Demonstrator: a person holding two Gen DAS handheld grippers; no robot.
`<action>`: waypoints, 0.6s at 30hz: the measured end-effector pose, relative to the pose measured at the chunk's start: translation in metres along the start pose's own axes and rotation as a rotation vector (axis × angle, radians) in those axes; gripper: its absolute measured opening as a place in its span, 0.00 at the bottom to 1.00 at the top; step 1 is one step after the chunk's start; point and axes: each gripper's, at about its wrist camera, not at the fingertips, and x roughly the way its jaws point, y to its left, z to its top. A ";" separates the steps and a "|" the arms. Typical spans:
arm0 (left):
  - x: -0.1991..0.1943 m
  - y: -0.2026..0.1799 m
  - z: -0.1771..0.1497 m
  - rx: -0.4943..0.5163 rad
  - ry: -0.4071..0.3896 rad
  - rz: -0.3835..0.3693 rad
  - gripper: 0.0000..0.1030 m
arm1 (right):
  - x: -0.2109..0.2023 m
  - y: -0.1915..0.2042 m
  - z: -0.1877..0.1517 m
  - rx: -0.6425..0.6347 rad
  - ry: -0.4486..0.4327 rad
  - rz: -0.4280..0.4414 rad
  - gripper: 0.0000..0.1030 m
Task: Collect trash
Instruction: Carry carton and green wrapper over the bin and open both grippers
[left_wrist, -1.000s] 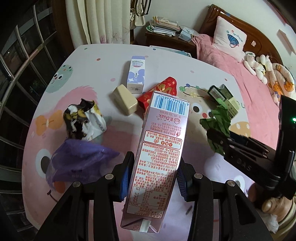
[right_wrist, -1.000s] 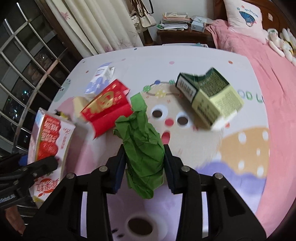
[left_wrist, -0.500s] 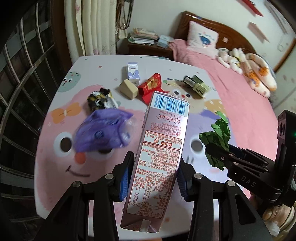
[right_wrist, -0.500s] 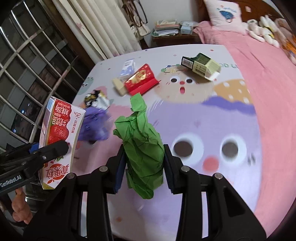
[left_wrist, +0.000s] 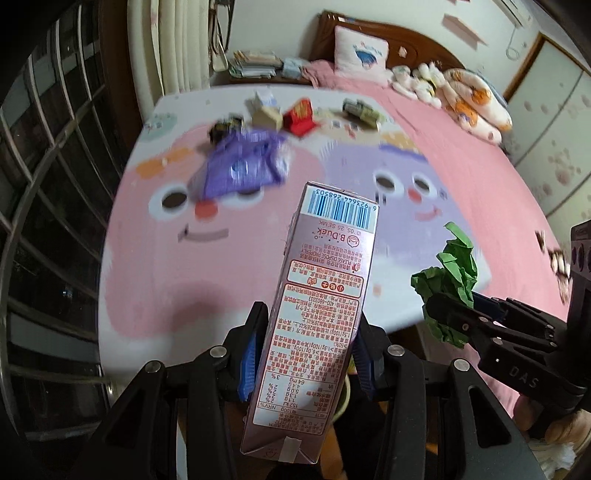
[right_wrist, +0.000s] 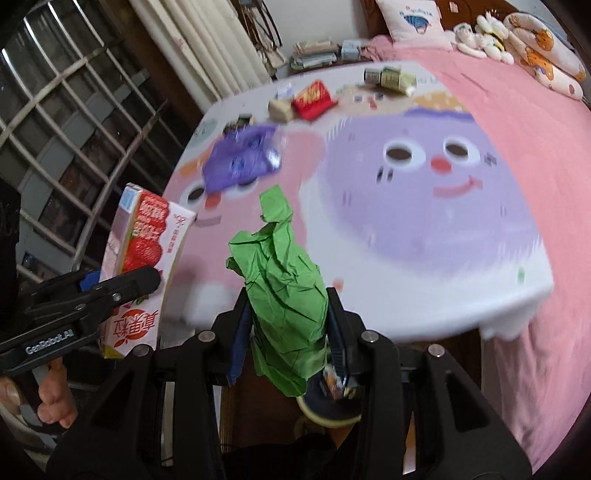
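The table (left_wrist: 155, 280) with its cartoon cloth lies ahead of you. Your left gripper (left_wrist: 304, 360) clamps the carton (left_wrist: 321, 295) between its pads; your right gripper (right_wrist: 290, 332) clamps the green paper (right_wrist: 284, 295), both past the near edge.

Pink carton (left_wrist: 320, 295), green paper (right_wrist: 284, 295)

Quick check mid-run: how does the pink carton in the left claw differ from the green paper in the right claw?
The pink carton is a rigid, straight-sided box; the green paper is a crumpled wad with no fixed shape. The carton is printed with a barcode and text; the paper is plain green. The carton sticks out far past the left claw, the paper less far past the right claw. Both are clamped between blue pads and held clear of the table.
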 end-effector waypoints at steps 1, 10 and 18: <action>0.001 0.003 -0.016 0.002 0.022 -0.006 0.41 | 0.000 0.003 -0.011 -0.003 0.014 -0.007 0.33; 0.033 0.004 -0.090 -0.042 0.149 -0.021 0.41 | 0.024 0.008 -0.092 -0.052 0.189 -0.069 0.33; 0.103 -0.003 -0.154 -0.091 0.269 0.022 0.41 | 0.094 -0.027 -0.150 -0.064 0.368 -0.088 0.33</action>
